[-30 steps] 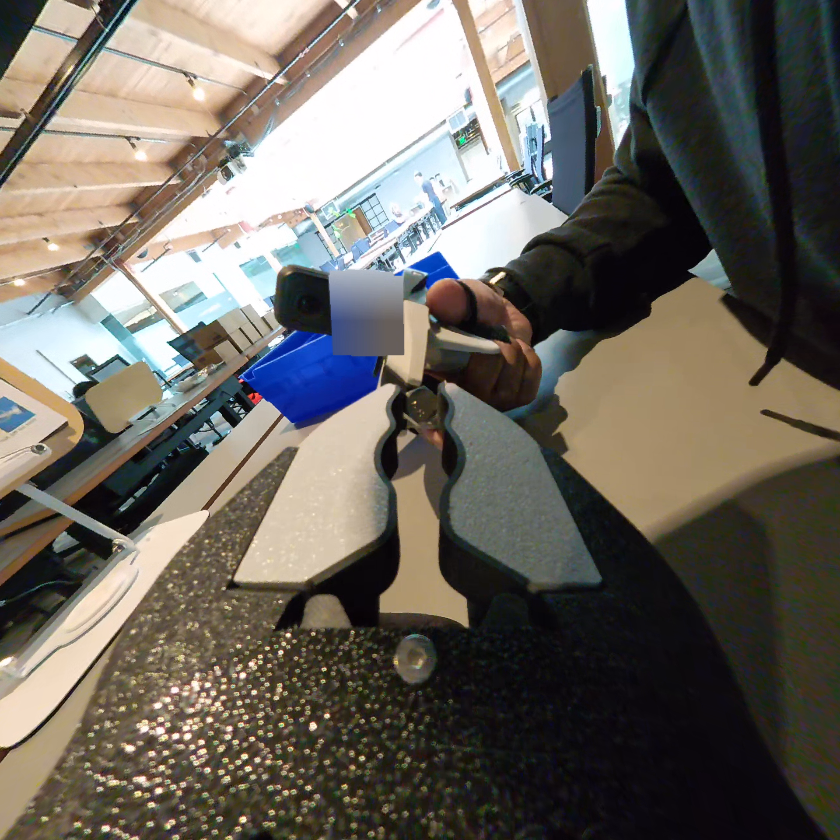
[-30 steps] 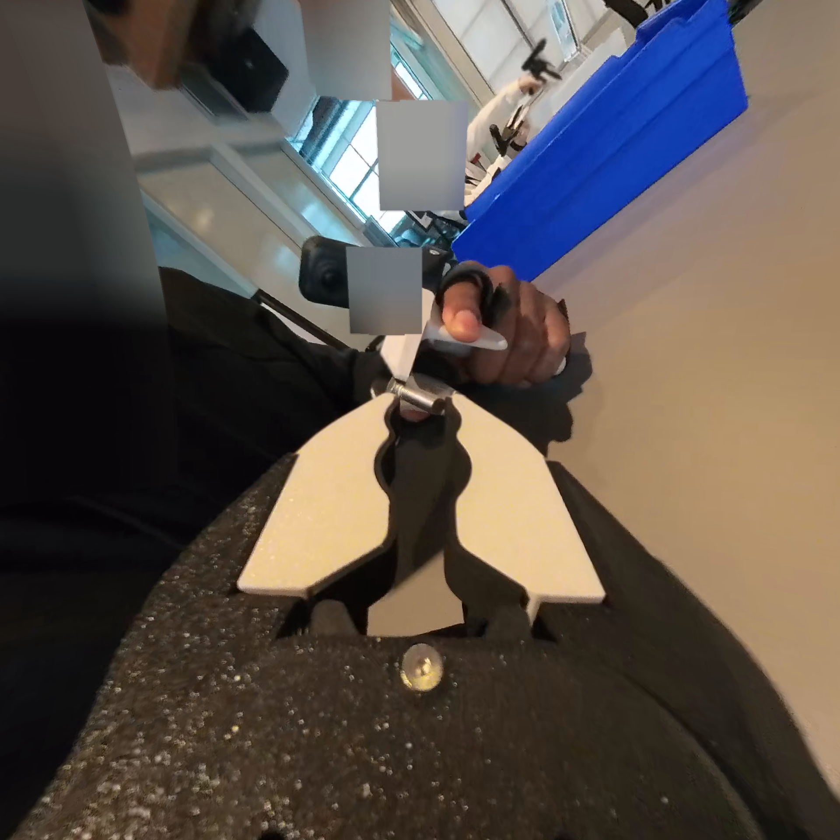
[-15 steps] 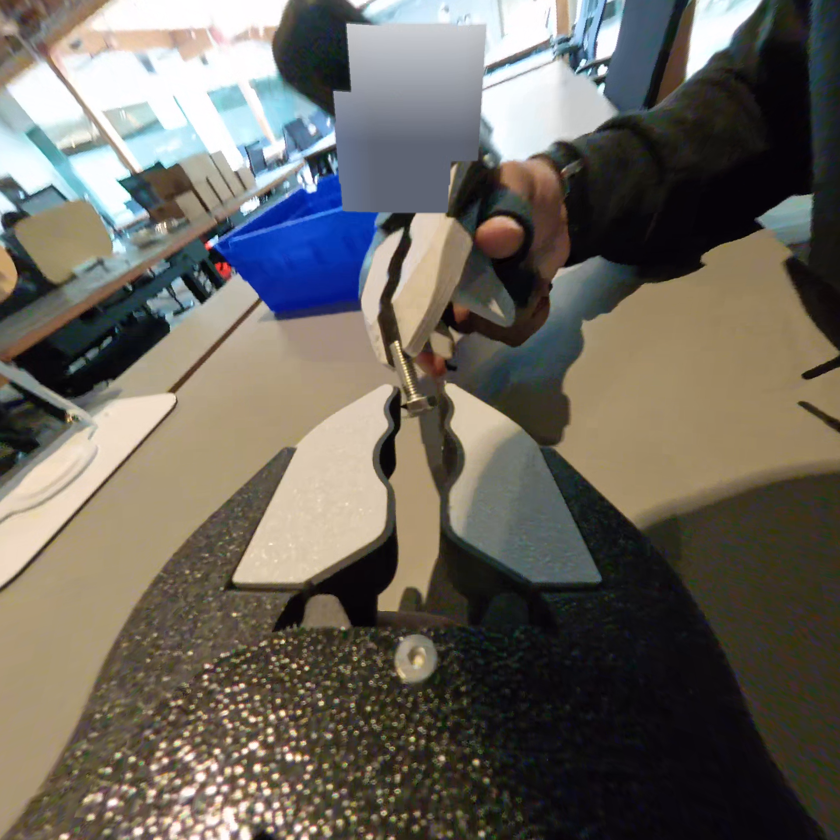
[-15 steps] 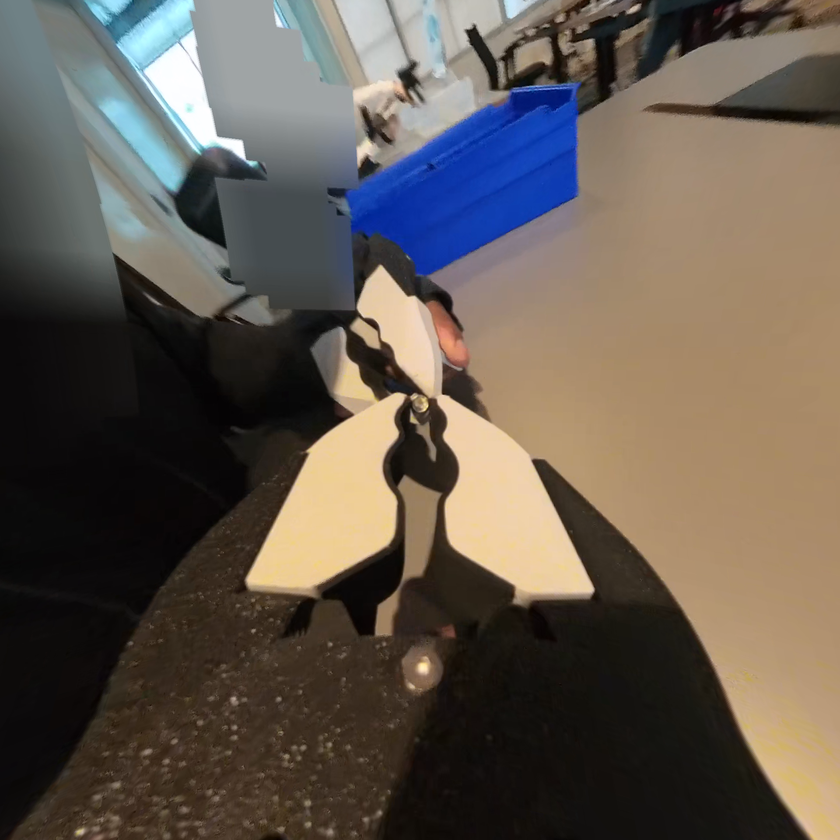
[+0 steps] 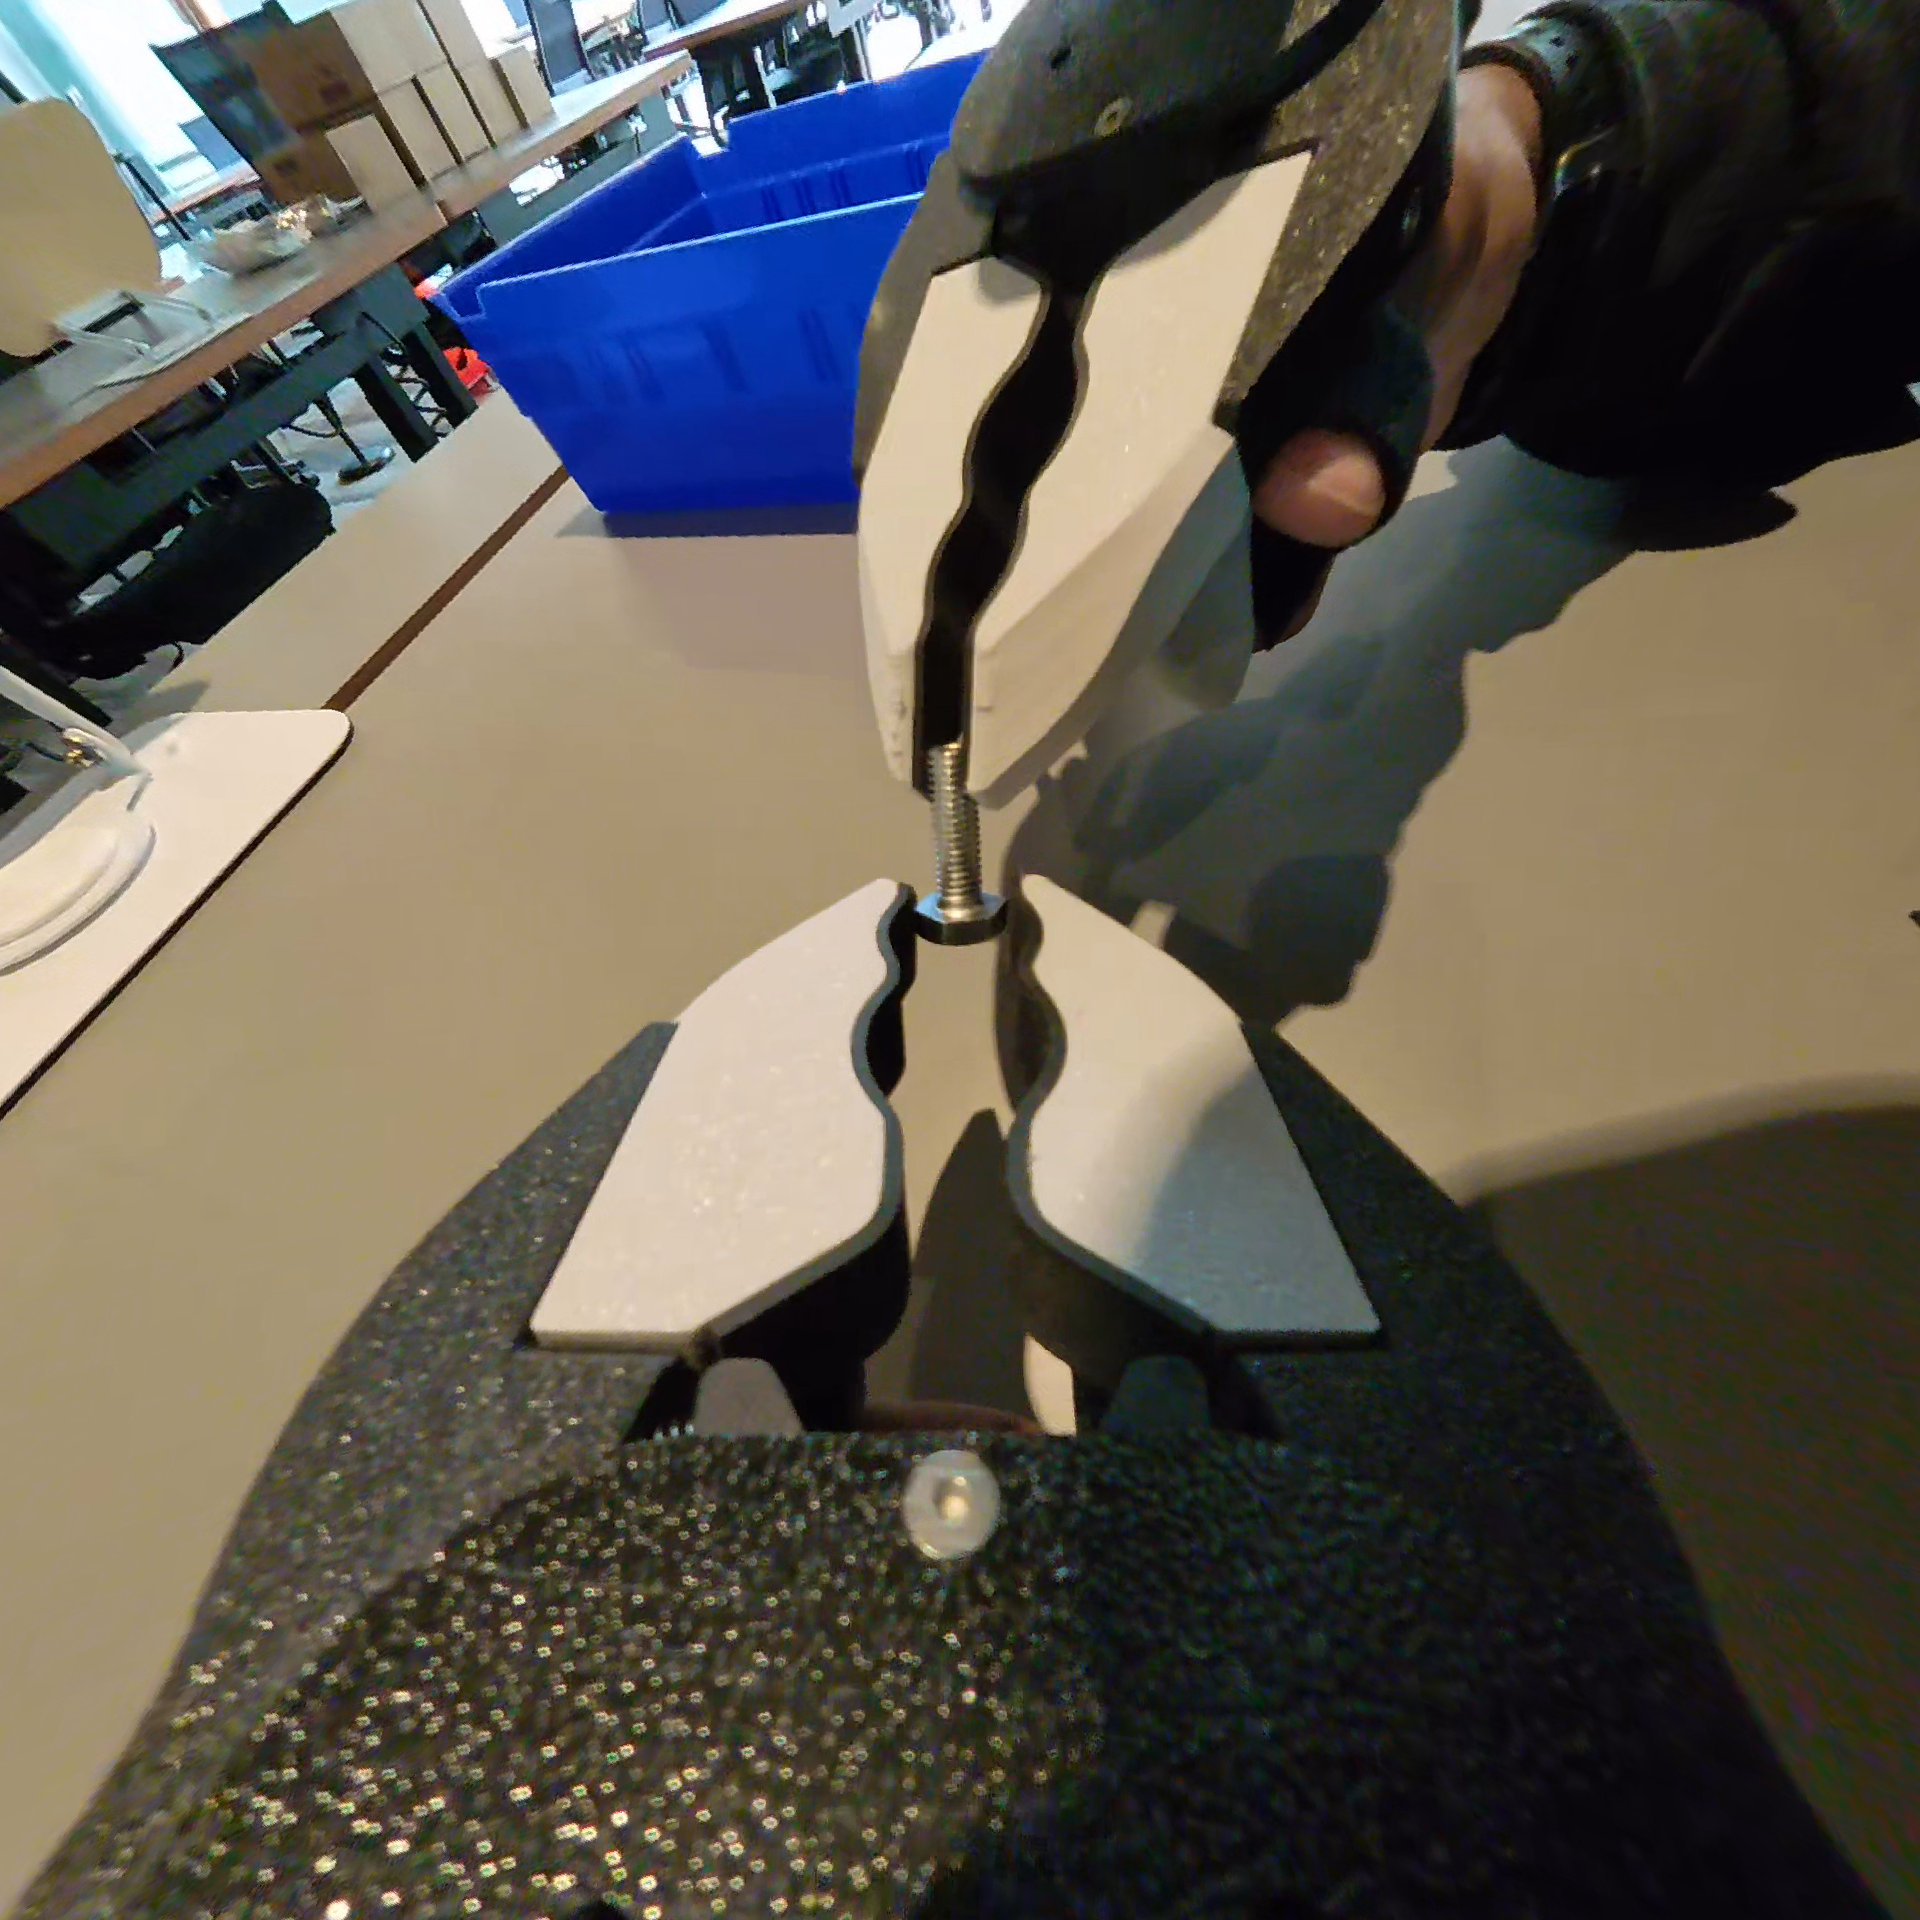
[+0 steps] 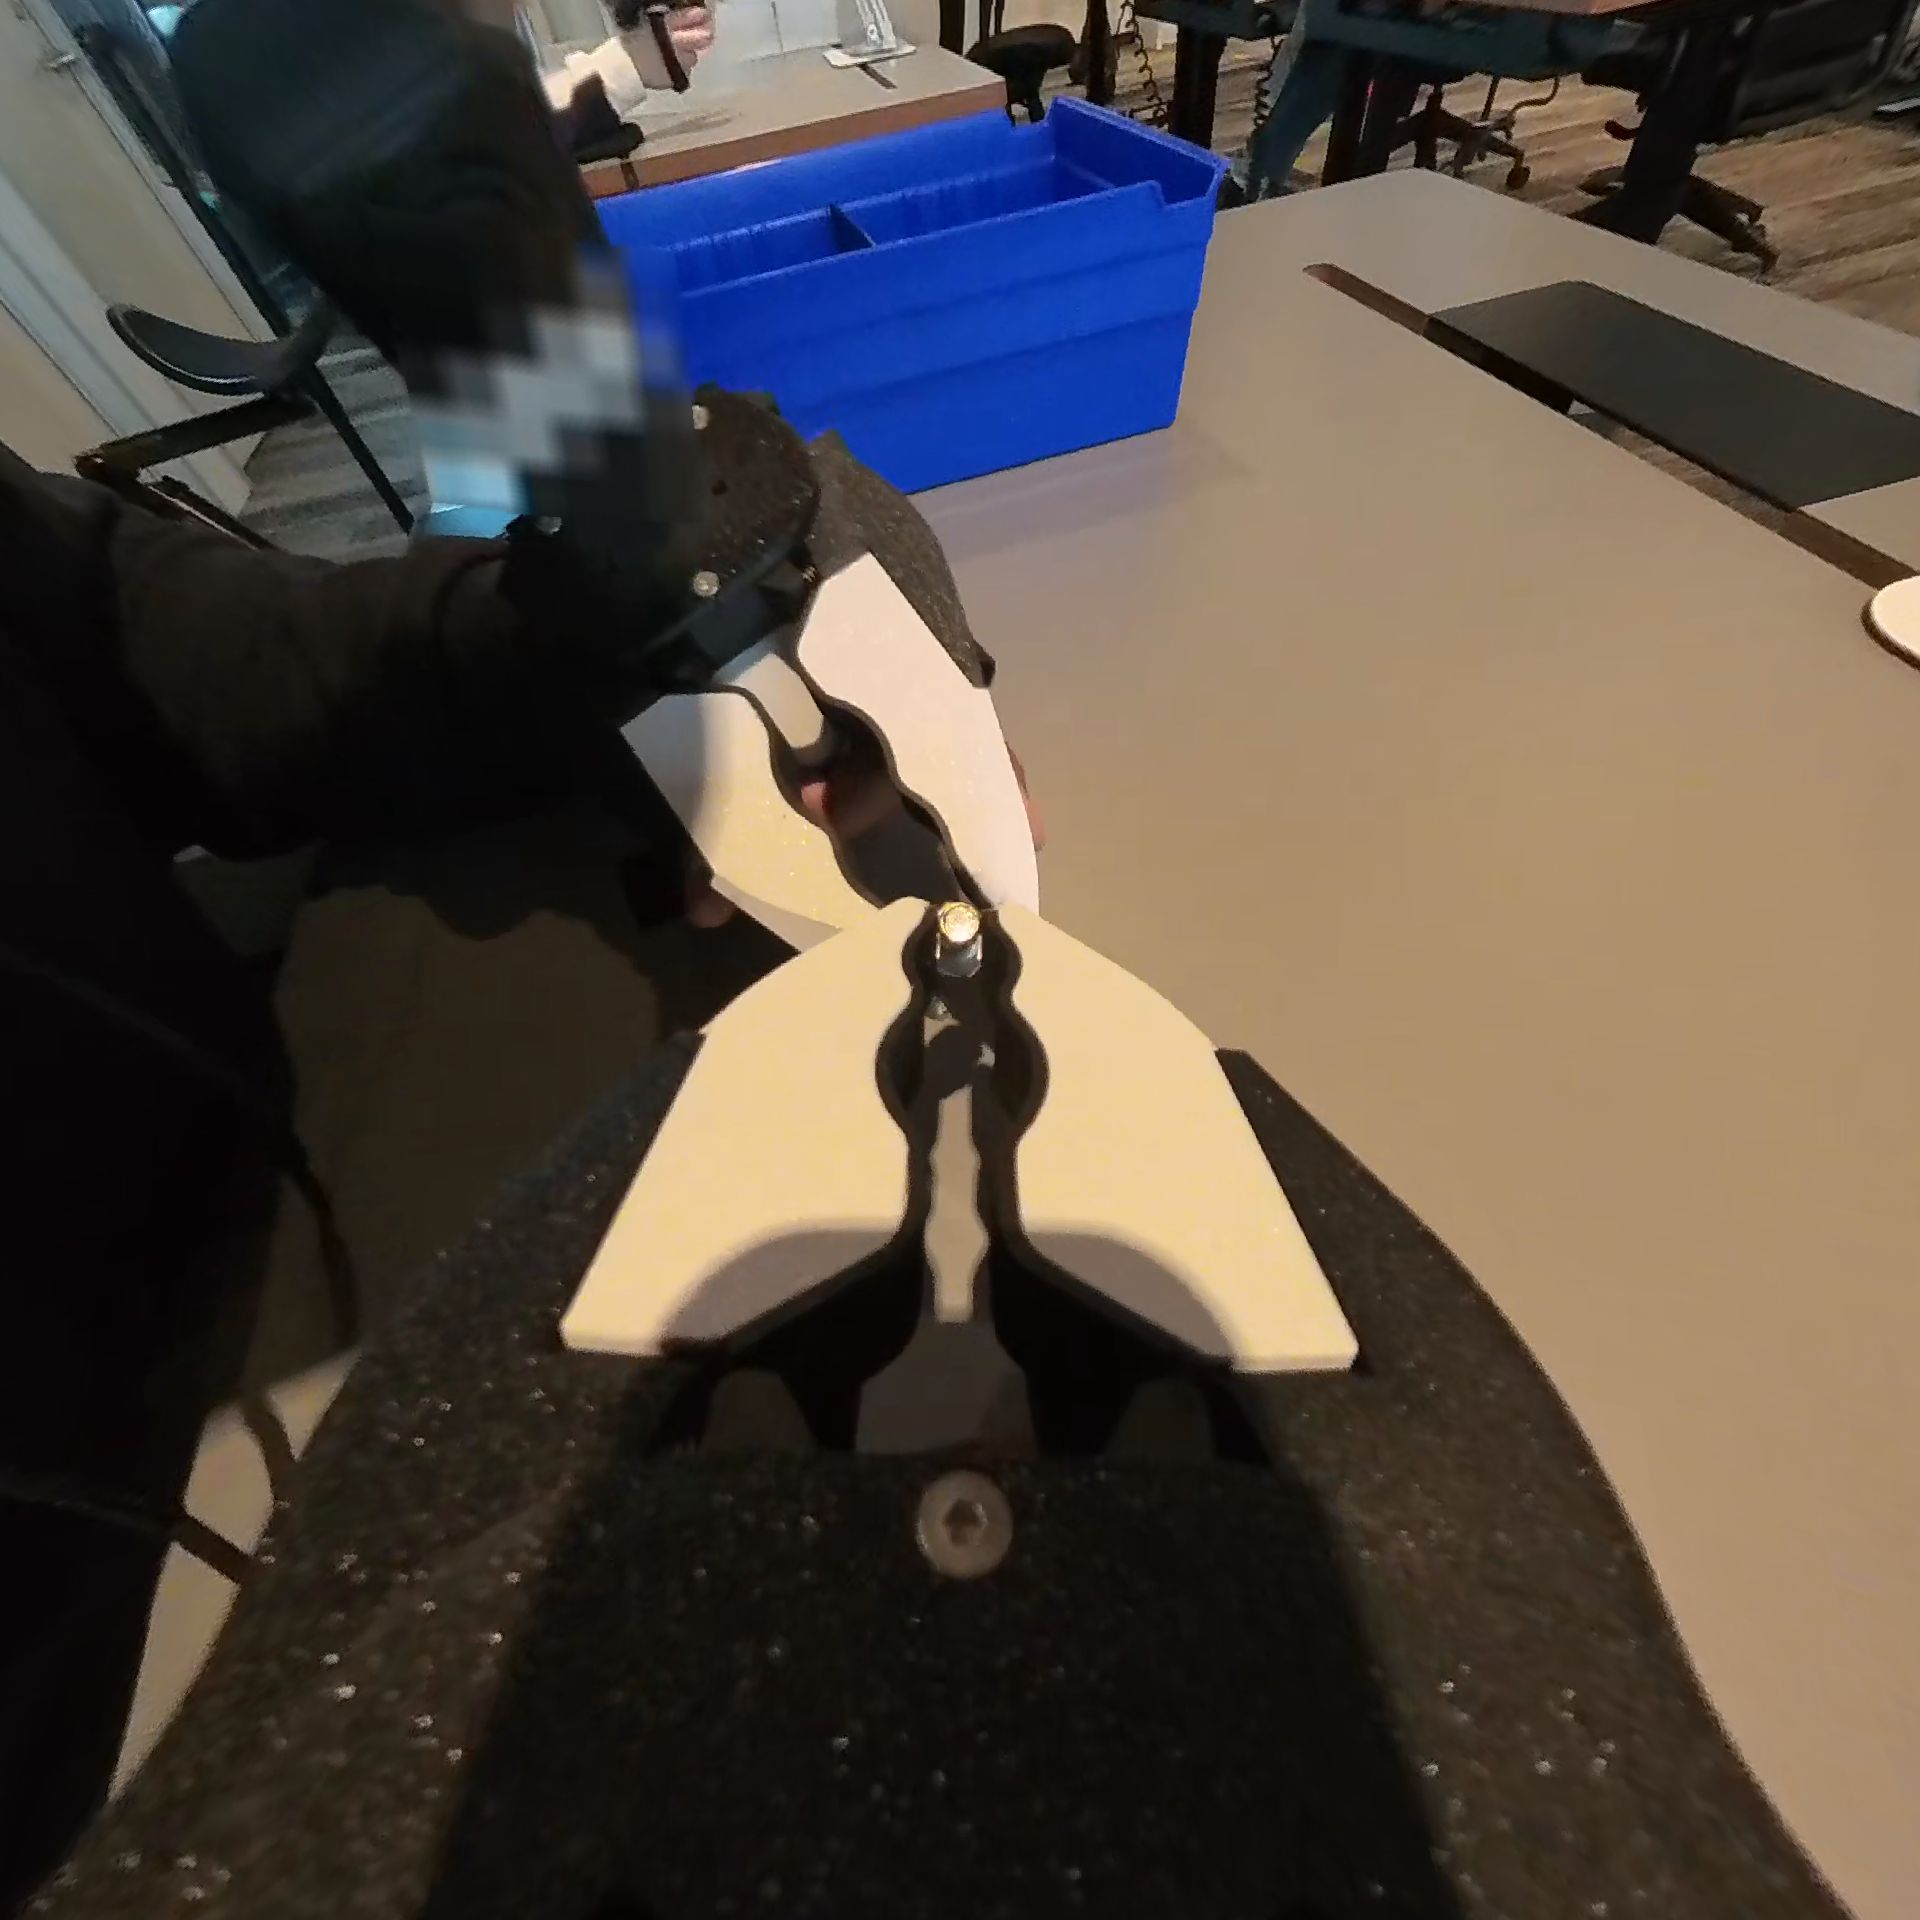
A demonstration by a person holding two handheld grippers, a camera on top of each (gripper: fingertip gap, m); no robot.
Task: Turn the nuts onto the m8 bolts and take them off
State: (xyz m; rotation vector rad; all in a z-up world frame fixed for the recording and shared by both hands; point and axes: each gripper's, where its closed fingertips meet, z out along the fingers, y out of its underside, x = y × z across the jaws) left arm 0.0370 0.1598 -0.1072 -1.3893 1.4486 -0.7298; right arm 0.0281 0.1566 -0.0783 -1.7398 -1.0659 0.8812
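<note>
Right claw (image 5: 940, 769) pinches the bolt (image 5: 951, 842) upright, threads down. Left claw (image 5: 956, 920) pinches the nut (image 5: 958, 920) at the bolt's tip, above the table (image 5: 623, 831). Keep axes aligned; turn gently to avoid cross-threading.

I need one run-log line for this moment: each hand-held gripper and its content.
left hand-held gripper: shut on silver hex nut | right hand-held gripper: shut on silver threaded bolt | bolt tip in nut

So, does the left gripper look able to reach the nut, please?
Likely yes: the nut sits between the left gripper's fingertips, apparently pinched, and the right gripper holds the bolt higher up, clear of it.
</note>
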